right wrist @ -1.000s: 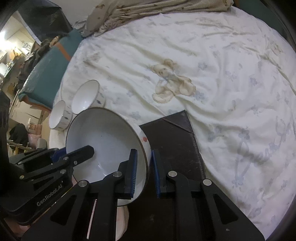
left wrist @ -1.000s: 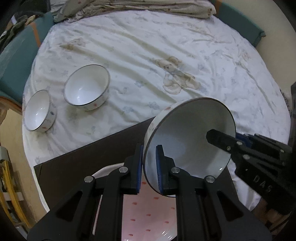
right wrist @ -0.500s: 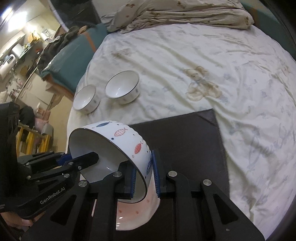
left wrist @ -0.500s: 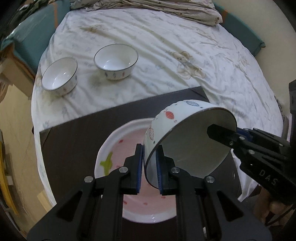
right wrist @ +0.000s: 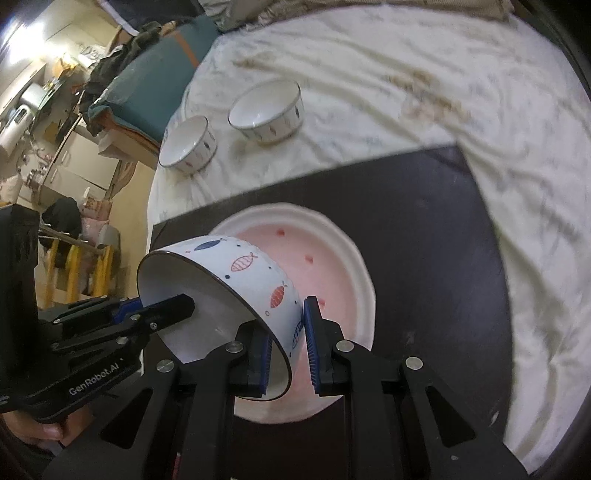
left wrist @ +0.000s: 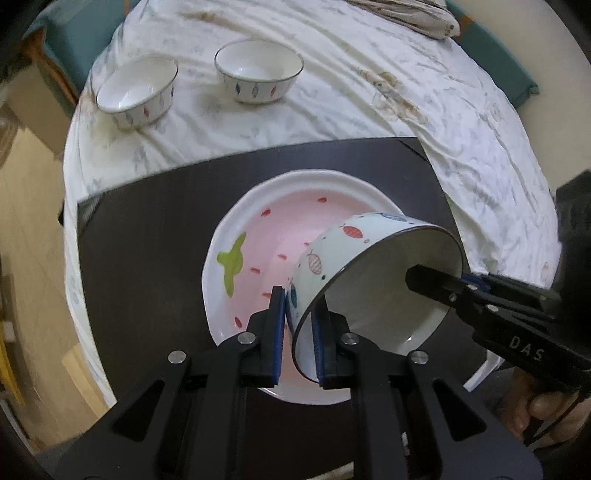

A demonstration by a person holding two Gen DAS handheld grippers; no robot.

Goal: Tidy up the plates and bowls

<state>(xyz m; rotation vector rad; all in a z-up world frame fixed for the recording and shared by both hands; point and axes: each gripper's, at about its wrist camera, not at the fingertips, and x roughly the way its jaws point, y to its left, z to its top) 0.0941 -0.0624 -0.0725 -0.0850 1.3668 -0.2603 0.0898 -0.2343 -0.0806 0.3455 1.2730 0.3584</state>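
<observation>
Both grippers hold one large white bowl with fish drawings (left wrist: pixel 343 254) by opposite sides of its rim, tilted above a pink plate (left wrist: pixel 258 258). My left gripper (left wrist: pixel 297 332) is shut on the rim nearest it. My right gripper (right wrist: pixel 286 347) is shut on the other side of the rim; the bowl (right wrist: pixel 243 273) and plate (right wrist: pixel 332 273) show in its view too. The plate lies on a dark board (left wrist: pixel 147 236). Two small white bowls (left wrist: pixel 258 70) (left wrist: pixel 135 90) stand side by side on the sheet beyond the board.
A white printed sheet (left wrist: pixel 461 110) covers the bed around the board. A crumpled blanket (left wrist: pixel 406 14) lies at the far end. The bed's left edge drops to the floor (left wrist: pixel 33 258). Furniture and clutter (right wrist: pixel 55 110) stand at the left of the right wrist view.
Both grippers have lifted back and tilted the fish bowl so its outside faces up. More of the pink plate and board shows under it. The small bowls look farther away.
</observation>
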